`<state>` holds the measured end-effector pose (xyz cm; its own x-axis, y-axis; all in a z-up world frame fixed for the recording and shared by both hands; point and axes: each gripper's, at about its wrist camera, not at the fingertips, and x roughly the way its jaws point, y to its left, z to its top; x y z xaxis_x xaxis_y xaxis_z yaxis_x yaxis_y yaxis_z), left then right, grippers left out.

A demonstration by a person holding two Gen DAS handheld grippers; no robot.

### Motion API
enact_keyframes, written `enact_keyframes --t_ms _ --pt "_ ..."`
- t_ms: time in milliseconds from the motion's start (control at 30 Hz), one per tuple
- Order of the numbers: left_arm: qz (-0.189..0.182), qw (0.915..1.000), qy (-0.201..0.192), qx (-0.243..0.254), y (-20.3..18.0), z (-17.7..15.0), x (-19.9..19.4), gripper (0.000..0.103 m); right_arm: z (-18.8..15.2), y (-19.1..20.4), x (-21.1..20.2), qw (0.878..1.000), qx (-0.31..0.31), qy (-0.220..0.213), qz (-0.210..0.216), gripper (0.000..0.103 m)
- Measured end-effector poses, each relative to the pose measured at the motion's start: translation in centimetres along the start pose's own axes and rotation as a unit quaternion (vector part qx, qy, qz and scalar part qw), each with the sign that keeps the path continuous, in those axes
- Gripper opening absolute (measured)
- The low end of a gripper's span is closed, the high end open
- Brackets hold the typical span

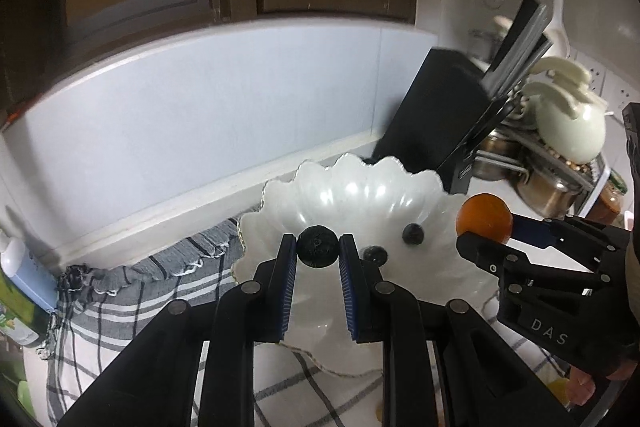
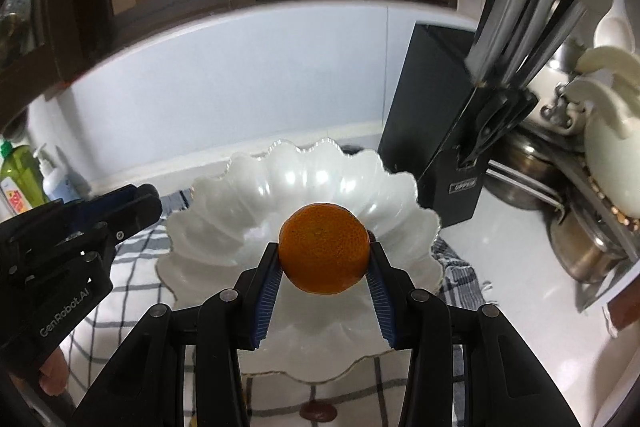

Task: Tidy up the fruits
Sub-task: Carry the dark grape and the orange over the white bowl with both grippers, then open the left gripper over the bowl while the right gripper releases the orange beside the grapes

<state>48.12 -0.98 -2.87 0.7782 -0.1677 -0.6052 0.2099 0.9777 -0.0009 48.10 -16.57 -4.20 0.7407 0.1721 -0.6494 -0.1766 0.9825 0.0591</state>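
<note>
The dark berry (image 1: pixel 317 247) sits pinched between the blue pads of the left gripper (image 1: pixel 317 251), whose jaws stand narrow around it, tilted down over the near side of the bowl (image 1: pixel 280 211). Beside it the right gripper (image 2: pixel 325 259) points down at a like slant, its jaws wider and clamped on the orange (image 2: pixel 324 249), which hangs above the bowl's middle. From the left wrist view the orange shows at the bowl's right rim. The bowl is white and scalloped; two more dark berries (image 1: pixel 413 234) lie on its floor, near each other. It stands on a checked cloth (image 1: pixel 132 291) spread on the counter (image 2: pixel 500 247). Behind the bowl a black knife block (image 2: pixel 436 115) leans with its handles up, and steel pots (image 2: pixel 584 247) stand to the right.
</note>
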Motion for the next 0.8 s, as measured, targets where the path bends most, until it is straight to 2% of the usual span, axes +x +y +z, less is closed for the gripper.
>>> enact_keyframes --t_ms 467,600,800 --pt "0.002 0.9953 0.096 0.008 -0.5 -0.5 7.0 0.022 -0.1 -1.4 6.8 0.994 0.006 0.104 0.023 0.044" --pt "0.002 0.9917 0.128 0.011 -0.5 -1.1 8.7 0.022 -0.6 -1.7 8.0 0.993 0.006 0.119 0.022 0.044" --pt "0.005 0.9889 0.148 0.013 -0.7 -1.5 9.8 0.023 -0.9 -2.0 9.3 0.99 0.011 0.138 0.025 0.044"
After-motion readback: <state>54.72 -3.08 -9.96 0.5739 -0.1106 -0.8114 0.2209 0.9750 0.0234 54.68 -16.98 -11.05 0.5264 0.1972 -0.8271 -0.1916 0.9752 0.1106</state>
